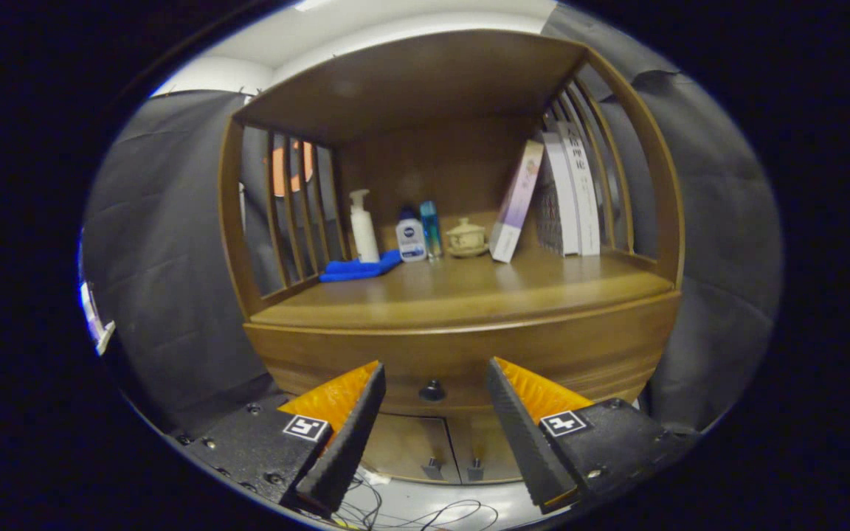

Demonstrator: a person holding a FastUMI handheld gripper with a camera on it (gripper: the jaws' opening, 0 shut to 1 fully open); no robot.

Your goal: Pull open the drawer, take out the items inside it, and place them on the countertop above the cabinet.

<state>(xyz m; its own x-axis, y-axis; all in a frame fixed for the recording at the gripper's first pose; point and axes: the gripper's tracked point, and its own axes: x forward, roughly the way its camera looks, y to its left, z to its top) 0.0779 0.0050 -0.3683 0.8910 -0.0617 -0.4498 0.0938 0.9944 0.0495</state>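
A wooden cabinet fills the view ahead. Its drawer is closed, a curved wooden front with a small dark round knob. My gripper is open, its two fingers spread wide to either side of the knob, which sits a short way beyond the fingertips. Nothing is between the fingers. The countertop above the drawer is a wooden shelf surface under a wooden roof. What the drawer holds is hidden.
At the back of the countertop stand a white pump bottle, a blue cloth, two small bottles, a lidded ceramic cup and leaning books. Two lower cabinet doors with small handles sit under the drawer. Cables lie on the floor.
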